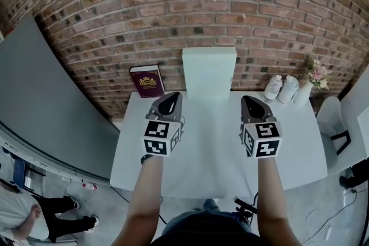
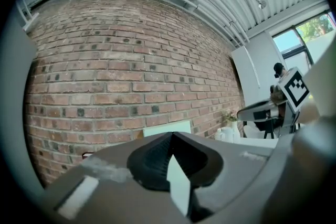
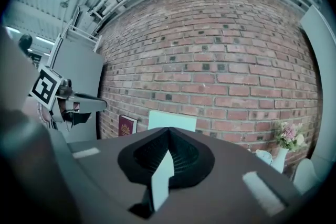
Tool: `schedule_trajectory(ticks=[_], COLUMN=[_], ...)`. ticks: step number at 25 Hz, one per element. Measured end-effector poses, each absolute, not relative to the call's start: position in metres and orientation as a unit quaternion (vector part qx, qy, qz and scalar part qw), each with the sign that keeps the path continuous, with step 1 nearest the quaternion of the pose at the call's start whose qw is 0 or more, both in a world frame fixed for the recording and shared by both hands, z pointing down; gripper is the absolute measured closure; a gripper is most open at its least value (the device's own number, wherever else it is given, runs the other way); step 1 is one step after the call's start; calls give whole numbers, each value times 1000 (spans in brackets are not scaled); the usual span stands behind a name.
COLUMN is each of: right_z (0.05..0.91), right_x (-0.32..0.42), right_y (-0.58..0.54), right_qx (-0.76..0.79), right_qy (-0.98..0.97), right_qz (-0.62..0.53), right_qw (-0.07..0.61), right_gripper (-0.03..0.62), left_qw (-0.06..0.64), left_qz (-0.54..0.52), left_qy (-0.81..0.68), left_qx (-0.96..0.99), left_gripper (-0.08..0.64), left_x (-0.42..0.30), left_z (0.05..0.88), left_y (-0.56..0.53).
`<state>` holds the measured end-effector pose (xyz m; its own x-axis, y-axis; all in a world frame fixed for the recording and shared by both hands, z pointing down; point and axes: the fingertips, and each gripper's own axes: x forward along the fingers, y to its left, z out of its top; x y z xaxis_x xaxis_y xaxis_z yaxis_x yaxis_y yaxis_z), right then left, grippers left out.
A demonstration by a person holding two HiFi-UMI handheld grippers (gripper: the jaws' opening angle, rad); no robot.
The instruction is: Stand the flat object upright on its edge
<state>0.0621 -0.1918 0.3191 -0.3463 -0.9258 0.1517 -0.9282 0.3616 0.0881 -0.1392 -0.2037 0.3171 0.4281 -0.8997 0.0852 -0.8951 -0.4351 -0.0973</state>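
Note:
A pale mint flat board (image 1: 209,72) stands upright at the table's far edge against the brick wall; it also shows as the board (image 2: 168,127) and the board (image 3: 172,119) in the two gripper views. A maroon book (image 1: 147,81) stands upright to the left of it, the same book (image 3: 126,126) in the right gripper view. My left gripper (image 1: 171,99) and right gripper (image 1: 249,102) hover side by side above the white table (image 1: 213,170), both short of the board. Each points level at the wall. Both are shut, with nothing between the jaws: left gripper (image 2: 170,136), right gripper (image 3: 169,131).
Small white vessels (image 1: 281,89) and a vase of pink flowers (image 1: 316,73) stand at the table's far right corner. A white chair (image 1: 331,118) is beside the right edge. A grey panel (image 1: 40,101) runs along the left. A person's legs (image 1: 63,222) show on the floor.

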Motion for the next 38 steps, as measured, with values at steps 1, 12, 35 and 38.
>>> schedule_trajectory(ticks=[1, 12, 35, 38], right_z=[315, 281, 255, 251], right_x=[62, 69, 76, 73], right_y=[-185, -116, -66, -67], right_qx=[567, 582, 582, 583], right_qy=[-819, -811, -812, -812], right_qz=[2, -17, -35, -43], right_qw=[87, 52, 10, 9], right_gripper=[592, 592, 594, 594], left_qw=[21, 46, 68, 73], left_qz=[-61, -45, -7, -1], left_qy=[530, 531, 538, 541], left_qx=[-845, -845, -840, -838], left_gripper=[560, 560, 560, 560], left_x=[-138, -139, -141, -146], left_z=[315, 288, 254, 249], left_y=[-198, -141, -89, -87])
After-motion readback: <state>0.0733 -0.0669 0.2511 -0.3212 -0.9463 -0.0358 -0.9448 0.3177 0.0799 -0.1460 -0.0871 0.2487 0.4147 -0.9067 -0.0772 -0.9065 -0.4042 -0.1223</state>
